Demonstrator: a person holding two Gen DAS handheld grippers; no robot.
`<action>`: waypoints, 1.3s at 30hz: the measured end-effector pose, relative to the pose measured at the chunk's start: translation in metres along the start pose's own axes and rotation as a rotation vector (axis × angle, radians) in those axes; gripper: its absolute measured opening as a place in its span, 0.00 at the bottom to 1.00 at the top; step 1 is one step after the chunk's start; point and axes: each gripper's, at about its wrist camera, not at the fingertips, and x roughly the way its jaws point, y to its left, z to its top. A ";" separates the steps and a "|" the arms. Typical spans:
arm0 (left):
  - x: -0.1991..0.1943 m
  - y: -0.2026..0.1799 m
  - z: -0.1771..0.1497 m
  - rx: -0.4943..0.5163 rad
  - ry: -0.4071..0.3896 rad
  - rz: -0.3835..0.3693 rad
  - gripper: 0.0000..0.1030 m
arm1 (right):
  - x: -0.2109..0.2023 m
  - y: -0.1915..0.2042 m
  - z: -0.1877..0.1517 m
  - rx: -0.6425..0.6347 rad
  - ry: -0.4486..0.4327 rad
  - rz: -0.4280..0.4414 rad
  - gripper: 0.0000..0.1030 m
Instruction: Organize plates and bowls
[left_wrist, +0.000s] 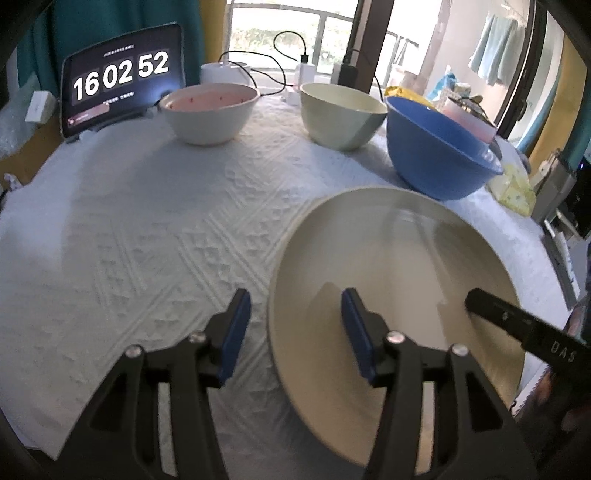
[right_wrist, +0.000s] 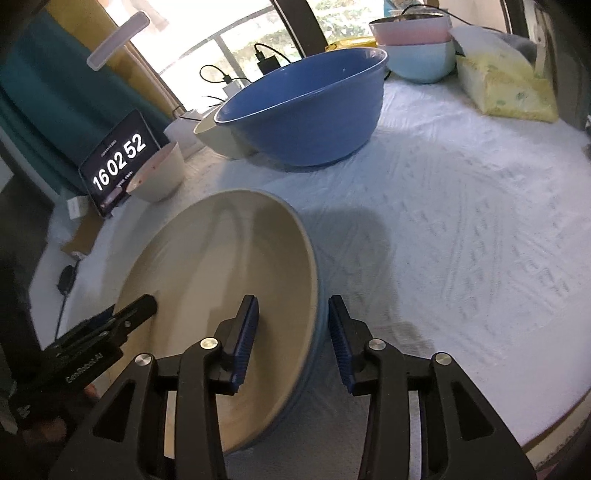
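Though straddled at two rims, gripped at neither: cream plate (left_wrist: 399, 266) with a blue underside, flat on the white cloth (left_wrist: 147, 221) of the desk, toward the near edge. Left claw (left_wrist: 295, 299) half wide across the plate's left rim, one pad over the cloth, the other over the cream inside, with a gap on each side of the rim. Right claw (right_wrist: 292, 301) likewise parted across the opposite rim, pads off the ware (rim between them, nothing pinched). Behind the plate and close to it, a big blue bowl (left_wrist: 436, 155). Just left of that, touching or nearly so, a pale green bowl (left_wrist: 340, 118). Further left and apart, a white bowl (left_wrist: 208, 114), pink inside. At the far left corner, a tablet (left_wrist: 118, 85) propped up as a clock. At the far right, a yellow tissue pack (right_wrist: 506, 88).
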 end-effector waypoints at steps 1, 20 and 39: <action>0.001 0.001 0.000 -0.010 0.000 0.002 0.67 | 0.000 0.000 0.000 0.004 -0.002 0.002 0.40; 0.003 -0.002 0.000 -0.025 0.033 -0.122 0.58 | 0.003 0.006 0.003 -0.006 -0.005 -0.021 0.43; -0.009 0.031 0.010 -0.066 -0.023 -0.120 0.57 | 0.008 0.039 0.017 -0.064 -0.002 -0.021 0.43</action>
